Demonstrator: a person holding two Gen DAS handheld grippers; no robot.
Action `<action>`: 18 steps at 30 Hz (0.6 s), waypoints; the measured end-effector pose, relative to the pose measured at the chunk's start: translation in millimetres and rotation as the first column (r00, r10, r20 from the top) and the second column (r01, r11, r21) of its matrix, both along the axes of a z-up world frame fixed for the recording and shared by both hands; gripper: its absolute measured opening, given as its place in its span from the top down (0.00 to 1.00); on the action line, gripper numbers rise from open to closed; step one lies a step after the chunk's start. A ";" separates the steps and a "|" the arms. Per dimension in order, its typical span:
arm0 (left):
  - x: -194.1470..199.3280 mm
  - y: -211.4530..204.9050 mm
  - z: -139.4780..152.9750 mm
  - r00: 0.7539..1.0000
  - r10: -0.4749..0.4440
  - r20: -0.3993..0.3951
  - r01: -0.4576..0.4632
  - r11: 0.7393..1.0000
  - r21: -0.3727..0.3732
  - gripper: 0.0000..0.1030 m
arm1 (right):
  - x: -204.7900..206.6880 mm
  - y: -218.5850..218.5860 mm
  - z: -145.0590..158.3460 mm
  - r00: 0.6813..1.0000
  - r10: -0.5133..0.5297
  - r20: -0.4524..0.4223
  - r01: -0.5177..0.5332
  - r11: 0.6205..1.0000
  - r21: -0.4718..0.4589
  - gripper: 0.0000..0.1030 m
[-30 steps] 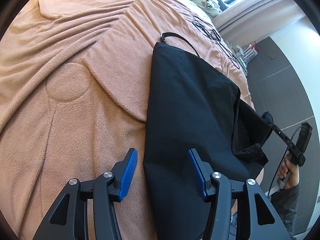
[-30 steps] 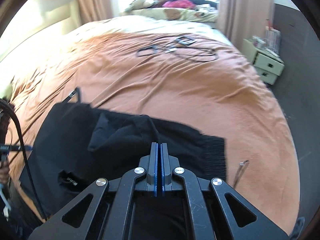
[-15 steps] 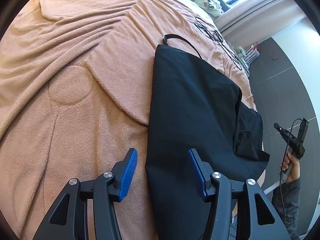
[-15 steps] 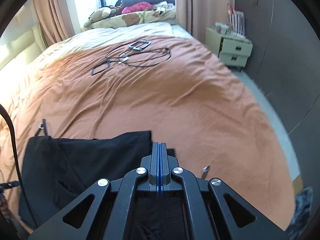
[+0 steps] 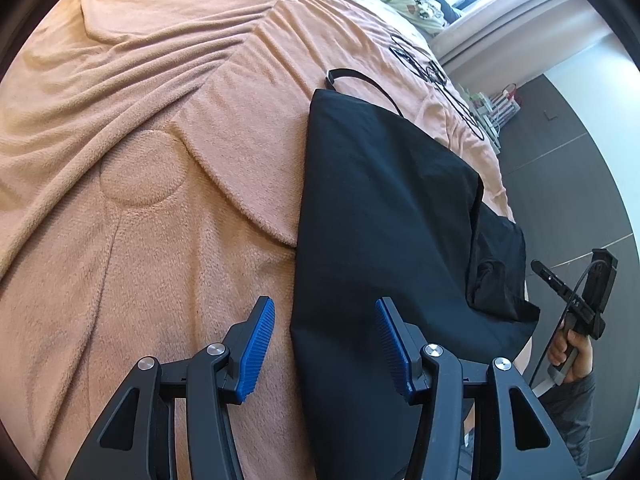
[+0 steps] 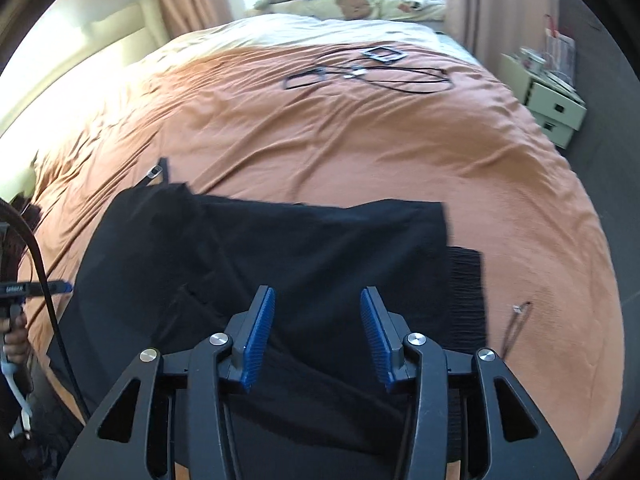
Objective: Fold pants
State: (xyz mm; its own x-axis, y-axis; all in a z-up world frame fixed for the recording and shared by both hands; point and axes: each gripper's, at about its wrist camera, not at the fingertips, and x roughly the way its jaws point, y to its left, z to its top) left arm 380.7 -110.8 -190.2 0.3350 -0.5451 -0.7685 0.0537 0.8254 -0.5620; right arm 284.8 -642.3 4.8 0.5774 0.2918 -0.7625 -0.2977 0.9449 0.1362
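Pants: black soft woven fabric pants [image 6: 304, 264], part-folded, lying flat on rumpled orange fleece blanket [image 5: 152, 208] near bed edge. Light, limp, drapes freely, likely creases easily; best pinched at hem or folded-edge corner, not mid-panel. Left gripper [image 5: 325, 344] apart, empty, hovering over pants' edge. Right gripper [image 6: 317, 334] opening, nothing clamped; a second ago shut. Raised flap now laid down flat.

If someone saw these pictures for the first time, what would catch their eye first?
Most striking are the black pants, lying partly folded on the near part of the orange blanket. Next come the blue-padded right gripper, its jaws opening above the cloth with nothing between them, and the left gripper, open over the pants' edge. Tangled black cables lie at the bed's far end.
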 end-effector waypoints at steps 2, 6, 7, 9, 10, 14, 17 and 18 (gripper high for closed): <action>-0.1 0.3 0.5 1.000 0.001 0.000 -0.001 1.000 0.000 0.47 | 7.8 -2.1 -5.0 0.999 0.050 -0.005 -0.050 0.999 -0.005 0.58; -0.2 0.1 -0.8 1.000 0.001 -0.004 -0.001 1.000 0.003 0.46 | 6.2 18.3 -12.0 0.987 0.159 -0.017 -0.160 0.985 -0.059 0.58; 0.0 0.0 -1.5 1.000 0.002 -0.007 -0.002 1.000 0.004 0.46 | 7.1 24.4 -14.5 0.983 0.183 -0.023 -0.184 0.980 -0.075 0.58; 0.0 0.3 -3.2 1.000 0.006 -0.014 -0.006 1.000 0.001 0.46 | 9.8 33.2 -17.4 0.976 0.216 -0.039 -0.218 0.972 -0.089 0.58; -0.2 0.8 -3.6 1.000 0.006 -0.015 -0.006 1.000 0.000 0.46 | 13.0 37.4 -19.0 0.971 0.233 -0.050 -0.237 0.967 -0.096 0.58; -0.5 0.7 -4.7 1.000 0.003 -0.023 -0.003 1.000 -0.003 0.46 | 30.8 48.2 -26.6 0.958 0.277 -0.080 -0.285 0.951 -0.122 0.58; 0.3 -0.1 -4.2 1.000 0.000 -0.023 0.000 1.000 -0.002 0.46 | 39.3 57.0 -29.8 0.945 0.312 -0.097 -0.323 0.937 -0.131 0.58; 1.0 -0.4 -3.6 1.000 0.002 -0.022 -0.002 1.000 -0.001 0.46 | 41.2 59.0 -31.2 0.939 0.326 -0.106 -0.338 0.933 -0.126 0.58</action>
